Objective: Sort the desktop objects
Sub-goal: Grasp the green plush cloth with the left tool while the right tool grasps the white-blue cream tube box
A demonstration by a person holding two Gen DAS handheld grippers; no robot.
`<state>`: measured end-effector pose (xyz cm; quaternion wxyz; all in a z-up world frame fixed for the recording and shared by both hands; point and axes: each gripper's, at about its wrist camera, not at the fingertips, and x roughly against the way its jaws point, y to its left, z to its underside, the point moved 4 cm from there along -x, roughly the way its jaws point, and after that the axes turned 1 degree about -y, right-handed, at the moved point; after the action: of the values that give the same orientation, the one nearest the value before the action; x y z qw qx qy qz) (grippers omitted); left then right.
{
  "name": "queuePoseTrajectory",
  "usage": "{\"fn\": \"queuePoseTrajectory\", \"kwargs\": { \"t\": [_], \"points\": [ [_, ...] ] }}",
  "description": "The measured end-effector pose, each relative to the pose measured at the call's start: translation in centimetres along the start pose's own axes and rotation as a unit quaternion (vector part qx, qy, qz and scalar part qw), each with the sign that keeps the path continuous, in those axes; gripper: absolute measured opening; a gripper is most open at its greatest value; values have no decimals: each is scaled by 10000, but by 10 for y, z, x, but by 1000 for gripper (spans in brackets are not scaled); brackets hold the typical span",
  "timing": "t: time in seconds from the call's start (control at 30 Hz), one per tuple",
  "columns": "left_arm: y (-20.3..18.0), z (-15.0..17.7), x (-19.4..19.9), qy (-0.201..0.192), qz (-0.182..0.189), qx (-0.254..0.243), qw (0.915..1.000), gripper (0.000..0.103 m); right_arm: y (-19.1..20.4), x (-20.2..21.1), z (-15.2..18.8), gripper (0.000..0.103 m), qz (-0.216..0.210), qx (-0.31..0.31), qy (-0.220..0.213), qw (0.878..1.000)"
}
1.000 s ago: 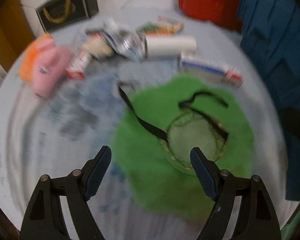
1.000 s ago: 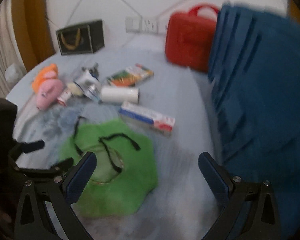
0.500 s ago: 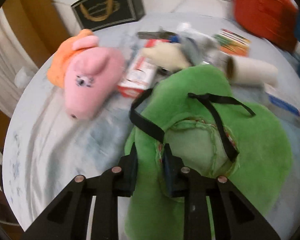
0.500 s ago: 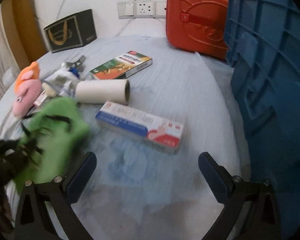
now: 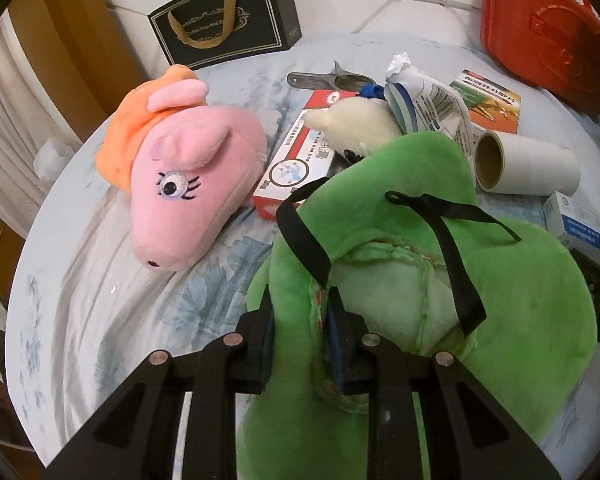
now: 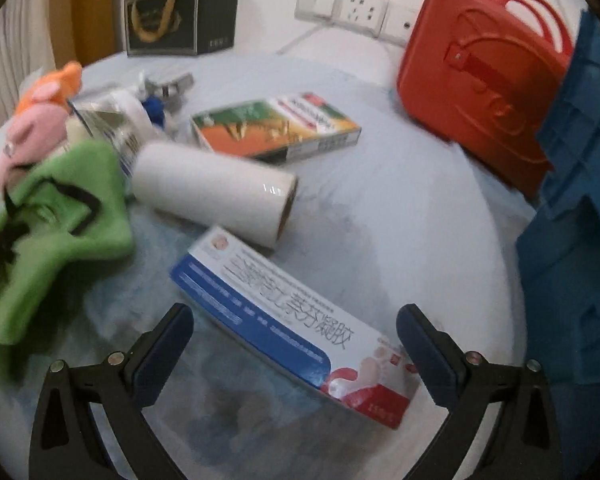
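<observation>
My left gripper [image 5: 300,332] is shut on the rim of a green plush hat [image 5: 520,280] with black straps, lifted off the pale blue cloth; the hat also shows at the left of the right wrist view [image 6: 60,216]. My right gripper [image 6: 294,336] is open, its fingers on either side of a blue and white medicine box [image 6: 284,320] lying on the table. A pink plush pig [image 5: 192,184] lies left of the hat. A white paper roll [image 6: 212,192] lies beyond the box.
A blue crate [image 6: 572,200] stands at the right, a red case [image 6: 484,80] behind it. A black gift box [image 5: 224,36] stands at the back wall. An orange and green box [image 6: 276,128], a red and white box [image 5: 300,160] and a crumpled packet [image 5: 424,96] lie mid-table.
My left gripper closed on the green hat's rim and pulled it up and left. My right gripper moved forward and down over the blue and white box, still open.
</observation>
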<state>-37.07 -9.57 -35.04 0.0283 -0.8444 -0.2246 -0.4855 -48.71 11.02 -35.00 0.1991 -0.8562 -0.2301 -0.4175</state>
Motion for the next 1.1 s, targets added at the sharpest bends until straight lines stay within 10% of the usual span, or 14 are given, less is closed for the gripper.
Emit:
{"fn": "queuePoseTrajectory", "kwargs": {
  "t": [0.23,0.4,0.87,1.1],
  "points": [
    [-1,8,5,47,130,86,9999,23,-8,4,12,96,-399,-675,362,9963],
    [-8,25,18,151,270,124,9994,23,19,25,21,62,-658,-789,564,9931],
    [-12,26,18,161,287,218,9992,25,44,19,18,63,-517,-479,388,9968],
    [-11,30,28,90,415,145,9990,15,53,28,22,39,-486,-409,352,9974]
  ]
}}
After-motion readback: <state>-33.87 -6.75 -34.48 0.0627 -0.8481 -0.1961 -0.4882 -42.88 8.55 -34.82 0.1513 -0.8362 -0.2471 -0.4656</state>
